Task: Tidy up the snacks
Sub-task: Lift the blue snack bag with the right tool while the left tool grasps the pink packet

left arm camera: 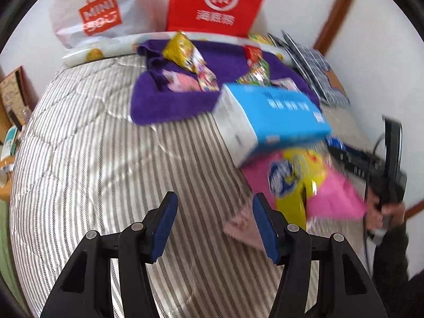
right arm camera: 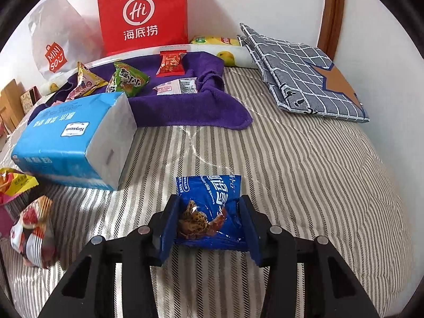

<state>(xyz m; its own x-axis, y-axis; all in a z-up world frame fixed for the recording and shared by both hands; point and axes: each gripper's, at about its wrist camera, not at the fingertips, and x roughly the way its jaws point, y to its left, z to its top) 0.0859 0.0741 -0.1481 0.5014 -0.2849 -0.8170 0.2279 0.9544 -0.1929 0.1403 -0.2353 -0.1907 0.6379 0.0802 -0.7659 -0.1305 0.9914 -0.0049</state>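
Bed: a striped grey and white blanket (right arm camera: 304, 175) covers the bed, with a white wall behind it.
Back of the bed: a red paper bag (right arm camera: 143, 13) stands against the wall, and a white shopping bag (right arm camera: 57, 39) leans beside it.
Purple towel: a purple towel (right arm camera: 190, 106) lies spread at the far end of the blanket, near the red bag.
Snacks on the towel: a red snack packet (right arm camera: 171, 63), a green snack packet (right arm camera: 129, 78), a white snack packet (right arm camera: 177, 86) and a yellow snack packet (right arm camera: 86, 79) lie on it.
Tissue pack: a big blue tissue pack (right arm camera: 69, 140) lies on the blanket, its far end touching the towel.
Grey cloth: a grey checked cloth (right arm camera: 299, 74) lies folded on the right side of the bed, well apart from the tissue pack.
Right gripper: the right gripper (right arm camera: 210, 218) has its two fingers closed onto a blue cookie packet (right arm camera: 212, 201), one finger on each side, just above the blanket.
Left gripper: the left gripper (left arm camera: 214, 225) is spread wide with nothing between its fingers, hanging over the stripes.
Snacks near the left gripper: a yellow bag (left arm camera: 296, 182) and a pink bag (left arm camera: 331, 198) lie just past the tissue pack; this part is blurry.
Loose snack: a red and white packet (right arm camera: 33, 234) lies on the blanket at the left edge of the right wrist view.
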